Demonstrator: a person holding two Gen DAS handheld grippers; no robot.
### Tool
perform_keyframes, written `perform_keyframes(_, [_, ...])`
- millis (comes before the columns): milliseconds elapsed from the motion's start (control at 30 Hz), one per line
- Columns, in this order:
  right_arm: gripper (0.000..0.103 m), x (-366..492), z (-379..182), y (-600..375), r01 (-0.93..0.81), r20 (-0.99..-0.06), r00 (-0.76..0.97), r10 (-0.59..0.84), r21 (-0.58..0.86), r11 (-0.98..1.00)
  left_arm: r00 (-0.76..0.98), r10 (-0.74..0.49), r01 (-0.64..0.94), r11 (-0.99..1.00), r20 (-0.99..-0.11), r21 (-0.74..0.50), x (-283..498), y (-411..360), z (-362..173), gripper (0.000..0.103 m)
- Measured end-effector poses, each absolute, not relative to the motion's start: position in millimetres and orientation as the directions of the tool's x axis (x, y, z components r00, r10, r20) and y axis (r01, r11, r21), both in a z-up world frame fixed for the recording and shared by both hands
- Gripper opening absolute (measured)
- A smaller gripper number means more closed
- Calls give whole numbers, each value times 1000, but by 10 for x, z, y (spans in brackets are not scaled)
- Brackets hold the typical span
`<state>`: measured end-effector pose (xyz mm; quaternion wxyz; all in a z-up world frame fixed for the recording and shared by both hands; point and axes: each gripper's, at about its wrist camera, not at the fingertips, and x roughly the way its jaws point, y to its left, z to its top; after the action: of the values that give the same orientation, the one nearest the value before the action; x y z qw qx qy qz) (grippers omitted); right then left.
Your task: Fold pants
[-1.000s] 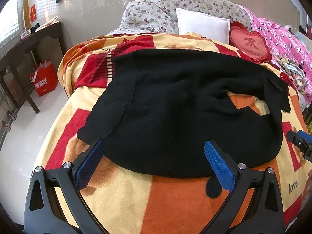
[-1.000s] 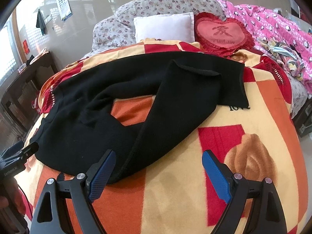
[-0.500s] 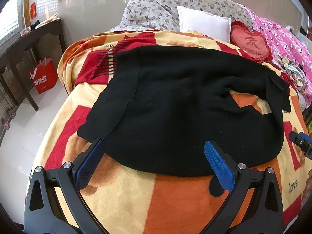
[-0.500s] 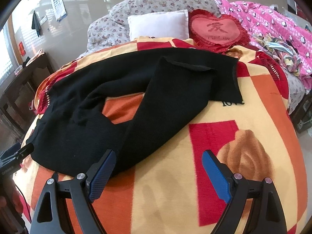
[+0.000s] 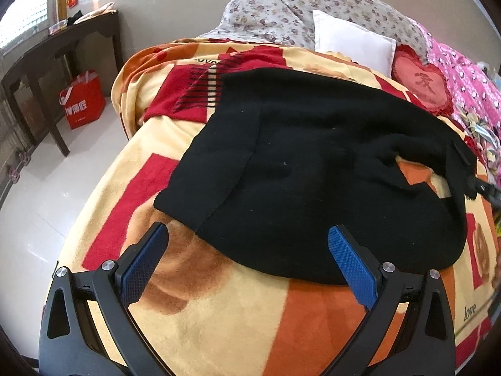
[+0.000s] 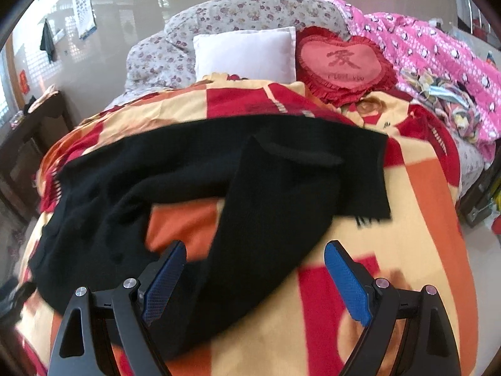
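Observation:
Black knit pants (image 5: 313, 163) lie spread on a bed blanket (image 5: 219, 313), waist end near me in the left wrist view, legs running to the far right. My left gripper (image 5: 247, 250) is open and empty, hovering just short of the waist edge. In the right wrist view the pants (image 6: 250, 194) show with the near leg bent across, its cuff (image 6: 300, 153) folded over. My right gripper (image 6: 255, 269) is open and empty, straddling above the near leg. The right gripper's tip shows at the right edge of the left wrist view (image 5: 485, 188).
A white pillow (image 6: 244, 53), a red heart cushion (image 6: 344, 62) and a pink quilt (image 6: 438, 62) lie at the bed's head and right. A dark wooden table (image 5: 47, 50) and a red bag (image 5: 83, 100) stand on the floor left of the bed.
My right gripper has moved forward over the near pant leg. My left gripper has shifted slightly left and closer to the waist edge. Both stay open.

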<state>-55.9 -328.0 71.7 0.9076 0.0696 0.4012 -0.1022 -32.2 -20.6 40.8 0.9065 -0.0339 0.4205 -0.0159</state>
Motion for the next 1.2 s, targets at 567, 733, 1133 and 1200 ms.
perform_keyframes(567, [11, -366, 539, -3613, 269, -743, 666, -73, 148, 952, 618, -84, -18, 993, -782, -121, -265, -130, 329, 102])
perform_keyframes(733, [10, -870, 753, -3780, 285, -698, 710, -98, 157, 946, 625, -81, -12, 993, -776, -113, -323, -148, 370, 102])
perform_keyframes(1133, [12, -1635, 284, -4425, 405, -736, 677, -3, 369, 837, 612, -120, -7, 988, -782, -156, -418, -57, 362, 102])
perform_keyframes(1200, [20, -1640, 274, -4438, 409, -732, 681, -6, 373, 833, 607, -139, -5, 984, -782, -179, -426, -17, 352, 102])
